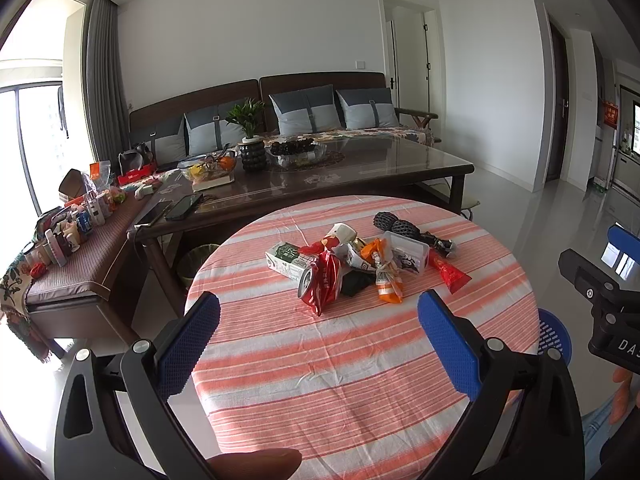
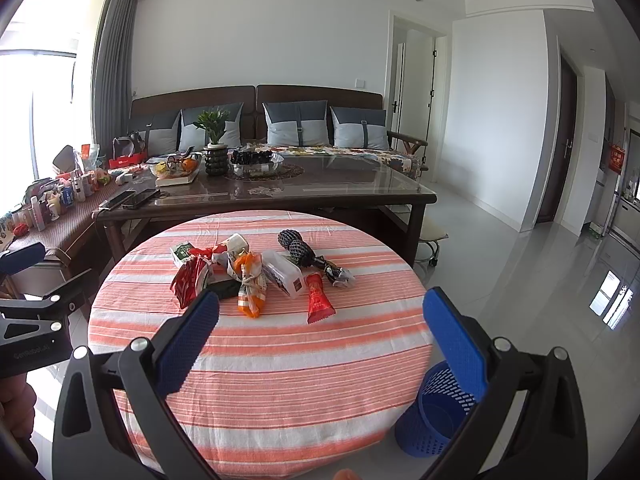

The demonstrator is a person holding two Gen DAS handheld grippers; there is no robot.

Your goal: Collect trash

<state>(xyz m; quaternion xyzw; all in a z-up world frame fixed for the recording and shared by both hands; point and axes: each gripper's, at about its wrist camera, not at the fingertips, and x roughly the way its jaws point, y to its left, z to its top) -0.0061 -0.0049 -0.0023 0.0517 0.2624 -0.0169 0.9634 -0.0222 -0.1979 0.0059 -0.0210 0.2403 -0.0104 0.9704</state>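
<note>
Right now both grippers are hanging over the near edge of the round striped table [image 2: 280,400], and neither is holding anything: the left gripper [image 1: 318,320] is standing with its jaws spread wide and empty, and the right gripper [image 2: 320,316] is doing the same.

All the trash is lying ahead of them, bunched in a loose heap toward the far middle of the cloth, apart from both sets of jaws. The red wrapper [image 2: 318,298] is sitting at the near right fringe of that heap, its long axis running near to far, so it is pointing almost straight at the right gripper. I'd judge that arm the nearer one for it. The crushed red can [image 1: 310,286] is lying at the near left of the pile, mouth toward us, more in line with the left gripper.

The blue basket [image 2: 430,420] is standing on the floor just beside the table's near right edge, below the right gripper's side, which is probably where everything is heading.
</note>
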